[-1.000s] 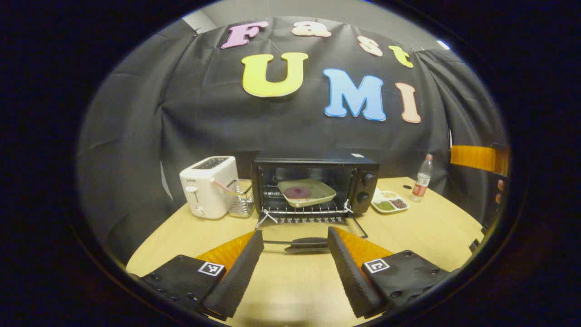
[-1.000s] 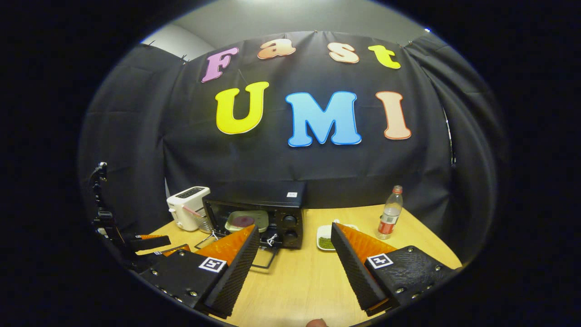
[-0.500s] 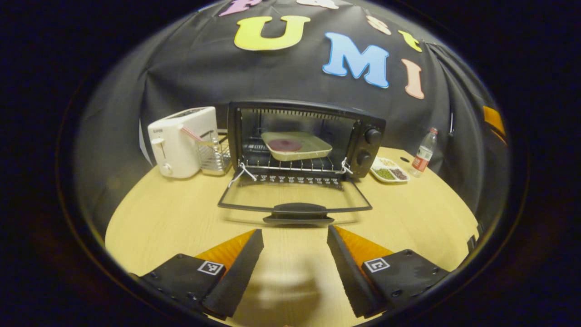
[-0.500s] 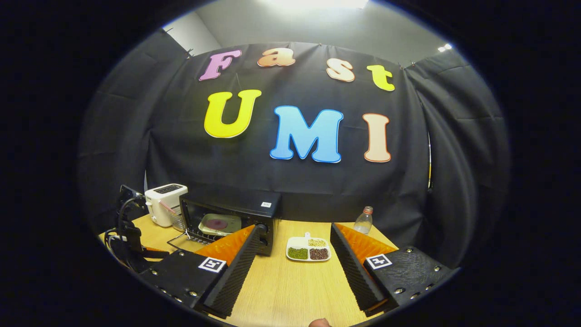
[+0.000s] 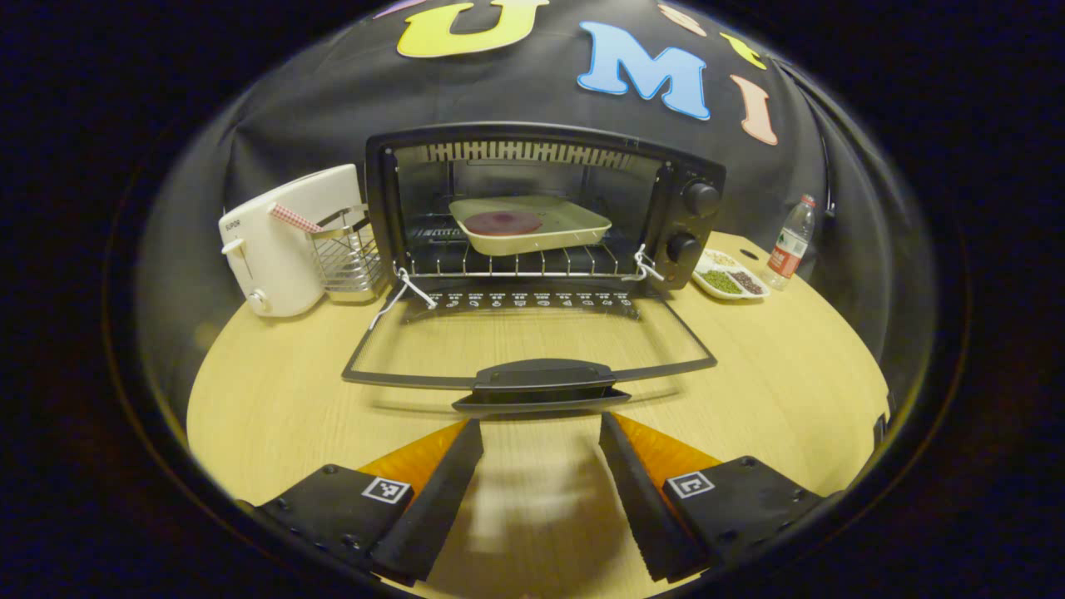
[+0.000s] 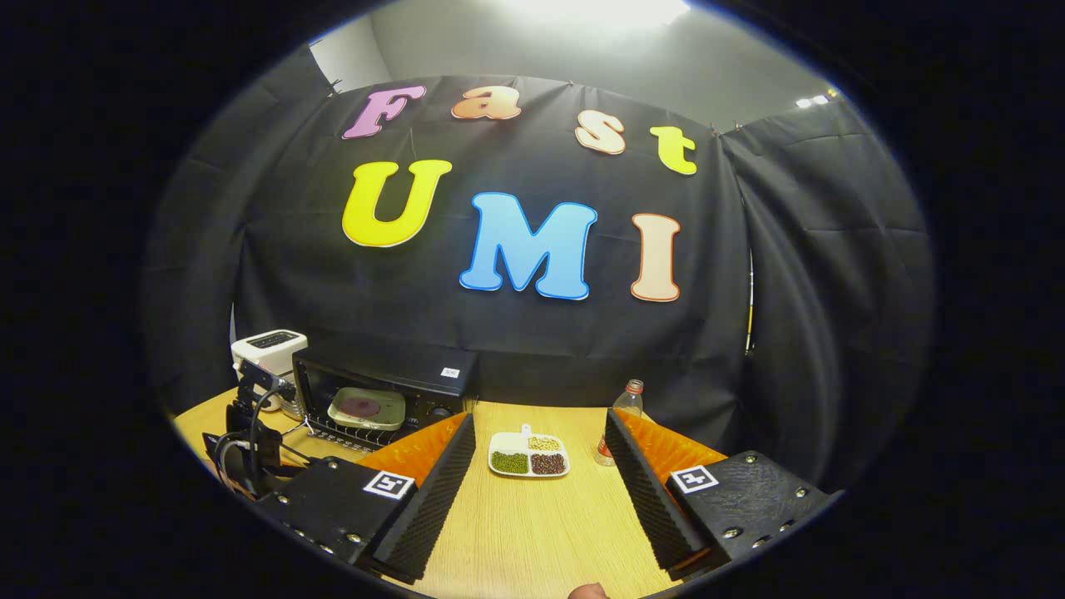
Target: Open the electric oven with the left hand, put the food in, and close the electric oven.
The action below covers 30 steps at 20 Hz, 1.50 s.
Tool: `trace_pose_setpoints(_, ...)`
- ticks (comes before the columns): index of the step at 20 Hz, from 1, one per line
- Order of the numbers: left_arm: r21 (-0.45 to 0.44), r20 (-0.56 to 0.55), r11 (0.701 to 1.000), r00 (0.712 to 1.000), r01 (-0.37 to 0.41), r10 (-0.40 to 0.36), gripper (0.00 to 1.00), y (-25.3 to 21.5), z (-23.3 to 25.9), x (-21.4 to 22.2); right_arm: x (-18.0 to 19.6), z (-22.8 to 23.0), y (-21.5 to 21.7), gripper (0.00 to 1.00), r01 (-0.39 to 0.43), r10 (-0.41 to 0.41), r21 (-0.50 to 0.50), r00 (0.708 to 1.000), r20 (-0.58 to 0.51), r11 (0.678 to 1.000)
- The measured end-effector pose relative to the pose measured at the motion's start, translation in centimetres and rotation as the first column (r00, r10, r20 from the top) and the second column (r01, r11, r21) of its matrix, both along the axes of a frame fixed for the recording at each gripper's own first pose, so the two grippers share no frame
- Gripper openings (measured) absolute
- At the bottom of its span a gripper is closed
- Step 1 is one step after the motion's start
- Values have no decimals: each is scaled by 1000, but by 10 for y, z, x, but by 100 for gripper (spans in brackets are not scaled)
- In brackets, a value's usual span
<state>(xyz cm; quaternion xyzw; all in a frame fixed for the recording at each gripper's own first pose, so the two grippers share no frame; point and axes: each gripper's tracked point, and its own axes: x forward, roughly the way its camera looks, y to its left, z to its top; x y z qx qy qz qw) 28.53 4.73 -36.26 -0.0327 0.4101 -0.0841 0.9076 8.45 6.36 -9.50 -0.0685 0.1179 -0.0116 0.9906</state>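
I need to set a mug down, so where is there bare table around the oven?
Bare wood lies right of the open oven door, in front of the divided dish and bottle, and left of the door, in front of the toaster. It is crowded between toaster and oven, where a wire basket stands.

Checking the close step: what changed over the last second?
The left claw closed in on the oven door handle, open and not yet gripping. The right claw swung away toward the sectioned dish. The door stayed down, the tray on the rack.
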Motion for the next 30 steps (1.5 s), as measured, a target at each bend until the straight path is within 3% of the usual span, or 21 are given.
trace_pose_setpoints(4,28,-14,1000,1000,-10,10,93,2,-7,5,-1,-4,-1,96,14,-14,-20,1000,-16,1000)
trace_pose_setpoints(7,43,-7,999,1000,-24,24,100,2,-7,7,3,-8,3,96,10,-10,-10,1000,-27,1000)
trace_pose_setpoints(10,39,5,999,999,-38,38,92,2,-3,8,5,-7,9,96,0,0,7,1000,-21,1000)
trace_pose_setpoints(15,19,40,998,998,-55,54,100,3,16,7,4,-12,16,96,-35,36,41,999,-33,999)
trace_pose_setpoints(16,17,50,998,997,-59,58,96,4,20,8,4,-13,17,96,-38,40,50,998,-38,998)
trace_pose_setpoints(17,15,61,998,996,-63,62,100,4,24,9,5,-13,19,96,-41,43,59,998,-39,997)
trace_pose_setpoints(18,7,73,997,995,-73,73,96,4,29,9,5,-13,20,96,-42,44,72,998,-38,997)
trace_pose_setpoints(19,-5,86,996,993,-84,84,100,4,35,12,6,-13,22,96,-43,46,84,998,-36,996)
trace_pose_setpoints(22,-42,112,993,987,-112,116,96,5,48,13,7,-14,21,96,-41,44,93,998,-37,995)
trace_pose_setpoints(28,-22,220,996,971,-89,92,100,5,75,26,6,-14,22,96,-43,46,81,998,-37,996)
trace_pose_setpoints(30,-17,253,997,964,-81,83,91,7,88,30,9,-16,23,96,-41,44,80,998,-42,996)
